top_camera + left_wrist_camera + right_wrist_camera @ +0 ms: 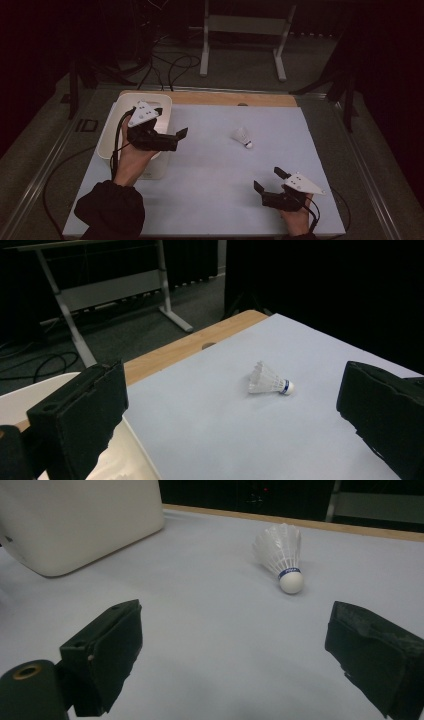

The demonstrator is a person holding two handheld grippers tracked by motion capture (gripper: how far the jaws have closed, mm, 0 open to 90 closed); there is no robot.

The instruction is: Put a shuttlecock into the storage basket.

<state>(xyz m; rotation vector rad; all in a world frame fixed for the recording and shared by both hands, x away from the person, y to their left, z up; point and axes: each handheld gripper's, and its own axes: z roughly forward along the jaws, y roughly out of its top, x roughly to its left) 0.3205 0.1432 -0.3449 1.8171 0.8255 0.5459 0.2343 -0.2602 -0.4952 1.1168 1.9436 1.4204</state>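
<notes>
White plastic bin (111,131) at far left of the table (210,200), sat right under and behind the left gripper (176,140). Left gripper held up over the bin's near right corner, jaws spread wide, nothing between them, pointing off to the right across the pale sheet. From the left gripper view, bin rim (20,400) tucked just below the left-hand jaw, shuttlecock (270,381) lying well ahead, a bit nearer the right-hand jaw, out of reach. Left hand (131,161) wrapped around the handle, dark sleeve (111,209) at the bottom edge.

Moving right: shuttlecock (243,137) on its side out in the open middle of the sheet, well apart from both tools, roughly between them and farther back than the right one. Touching only the table.

Further right, right gripper (270,181) low near the front edge, jaws also spread, empty, aimed up and left. In the right gripper view, shuttlecock (284,555) straight ahead between the jaw lines, cork end toward the camera, feathers away; bin (75,520) off beyond the left-hand jaw. Wooden table edge (210,98) along the back.
</notes>
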